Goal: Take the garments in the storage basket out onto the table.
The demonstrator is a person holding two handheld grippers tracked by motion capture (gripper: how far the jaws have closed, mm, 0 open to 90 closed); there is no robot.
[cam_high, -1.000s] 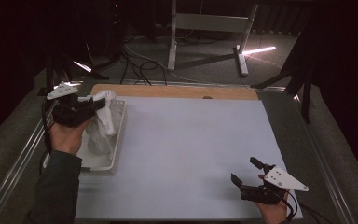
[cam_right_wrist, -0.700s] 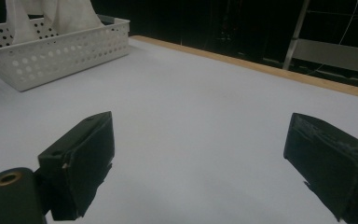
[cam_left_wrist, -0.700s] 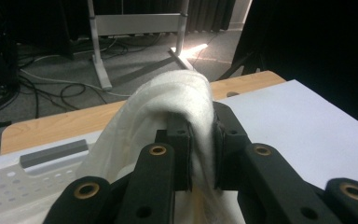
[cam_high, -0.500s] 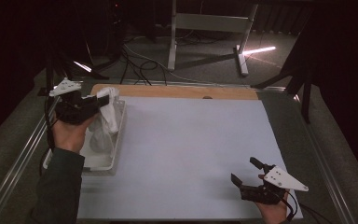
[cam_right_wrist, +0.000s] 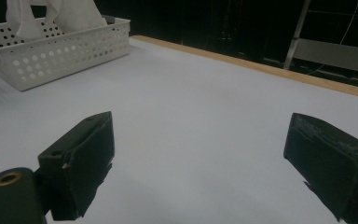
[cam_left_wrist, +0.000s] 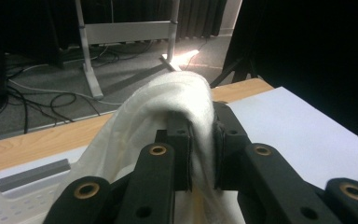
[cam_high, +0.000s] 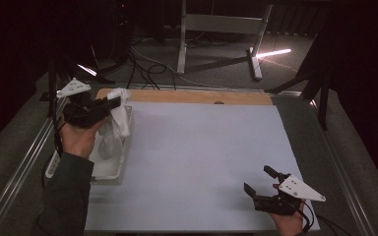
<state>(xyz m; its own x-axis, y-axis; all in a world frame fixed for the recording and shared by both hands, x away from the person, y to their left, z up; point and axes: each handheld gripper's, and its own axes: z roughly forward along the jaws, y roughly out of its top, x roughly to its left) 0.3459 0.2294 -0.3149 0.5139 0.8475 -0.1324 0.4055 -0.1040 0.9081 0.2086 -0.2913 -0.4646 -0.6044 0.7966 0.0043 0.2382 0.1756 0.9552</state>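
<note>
Covering most of the table, the large pale-blue sheet reaches from the light wooden strip along the far edge down to the near edge, with grey table margins and metal rails on either side.

At the sheet's left edge, toward the far left corner, sits the white perforated plastic basket, rectangular and shallow; the right gripper view shows its round-holed wall standing on the sheet.

Over the far end of that basket hangs the white crumpled cloth. It is lifted clear of the basket floor at its top, draping down toward the basket, with its lower folds inside the basket walls. In the left gripper view the cloth arches over and falls between the two black jaws, which stand narrow and pinch a fold of it.

The left gripper, black with a grey three-cornered plate on top, is held in the person's left hand above the basket's far end, pointing toward the sheet.

The right gripper rests low near the near right corner of the sheet. Its jaws stand wide apart, with bare sheet between them, well apart from basket and cloth.
</note>
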